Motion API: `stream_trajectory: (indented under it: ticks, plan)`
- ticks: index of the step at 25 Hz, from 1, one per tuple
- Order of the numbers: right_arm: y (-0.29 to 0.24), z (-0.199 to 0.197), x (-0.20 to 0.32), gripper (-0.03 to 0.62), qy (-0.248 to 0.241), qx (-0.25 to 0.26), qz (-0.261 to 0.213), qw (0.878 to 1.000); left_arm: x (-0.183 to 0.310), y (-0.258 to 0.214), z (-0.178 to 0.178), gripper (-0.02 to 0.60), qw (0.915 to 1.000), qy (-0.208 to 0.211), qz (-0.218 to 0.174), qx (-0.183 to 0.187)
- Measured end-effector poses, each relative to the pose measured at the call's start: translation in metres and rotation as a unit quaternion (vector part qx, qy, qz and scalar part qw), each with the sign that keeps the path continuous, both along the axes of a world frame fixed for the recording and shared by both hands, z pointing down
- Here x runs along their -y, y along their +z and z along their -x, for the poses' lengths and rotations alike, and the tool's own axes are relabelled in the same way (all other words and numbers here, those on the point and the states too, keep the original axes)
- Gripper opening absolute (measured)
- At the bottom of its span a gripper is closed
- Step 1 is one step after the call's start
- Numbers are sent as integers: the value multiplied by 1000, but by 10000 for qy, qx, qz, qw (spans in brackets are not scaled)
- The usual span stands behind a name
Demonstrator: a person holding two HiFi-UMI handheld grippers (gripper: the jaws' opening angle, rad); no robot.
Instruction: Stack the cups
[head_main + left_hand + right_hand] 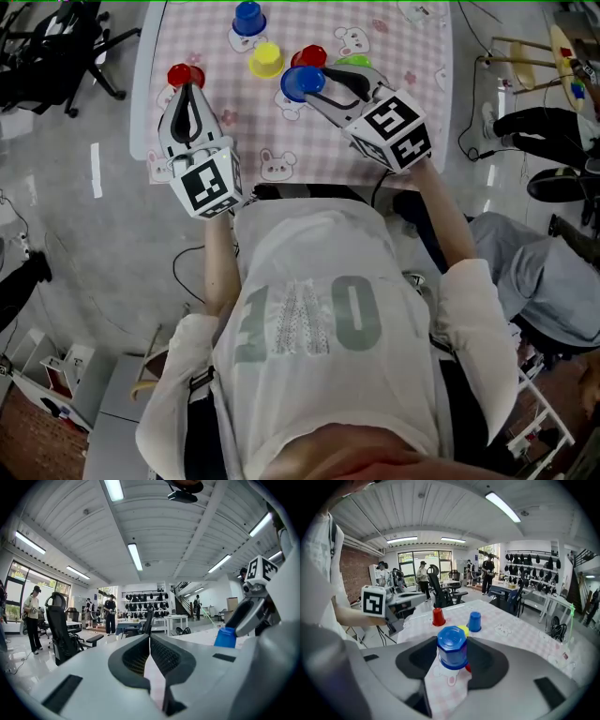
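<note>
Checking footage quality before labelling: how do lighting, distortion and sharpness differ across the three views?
Head view: even light, sharp tablecloth. Left gripper view: heavy fisheye bending, glaring ceiling lights, black corners. Right gripper view: same fisheye, blue cup crisp, foreground soft.

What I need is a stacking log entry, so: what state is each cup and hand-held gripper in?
Left hand-held gripper: shut, empty.
Right hand-held gripper: shut on the near blue cup.
Near blue cup: upside down, gripped.
Far blue cup: upside down, unstacked.
Yellow cup: upside down, unstacked.
Left red cup: upside down, unstacked.
Middle red cup: partly hidden.
Green cup: mostly hidden.
</note>
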State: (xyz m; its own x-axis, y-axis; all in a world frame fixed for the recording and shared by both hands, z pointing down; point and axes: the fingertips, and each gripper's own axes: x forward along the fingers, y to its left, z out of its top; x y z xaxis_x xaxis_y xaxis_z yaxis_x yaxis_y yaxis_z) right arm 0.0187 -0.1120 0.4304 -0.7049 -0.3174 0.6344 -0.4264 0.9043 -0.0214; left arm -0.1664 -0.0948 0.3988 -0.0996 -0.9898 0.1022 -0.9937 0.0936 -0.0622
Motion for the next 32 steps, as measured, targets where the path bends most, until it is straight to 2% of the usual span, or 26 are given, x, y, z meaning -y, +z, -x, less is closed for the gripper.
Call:
stream_trajectory:
  ticks: [6,10,19,25,32]
  plan:
    - [-36,13,36,209,84,150,-254,9995,-4,4,6,28,10000,-67,19,-57]
    - [-26,17,53,209,183,-96,-189,9996,-9,8,14,28,9997,-206,53,-86]
    - [-3,24,72,209,399,-228,50,9989,-24,19,38,28,9982,-547,207,-154]
    - [-2,24,77,209,521,-155,35,9985,-27,21,42,28,9977,-629,237,-114]
    - [-8,27,72,209,406,-29,19,9992,-25,22,43,28,9977,-622,232,-130]
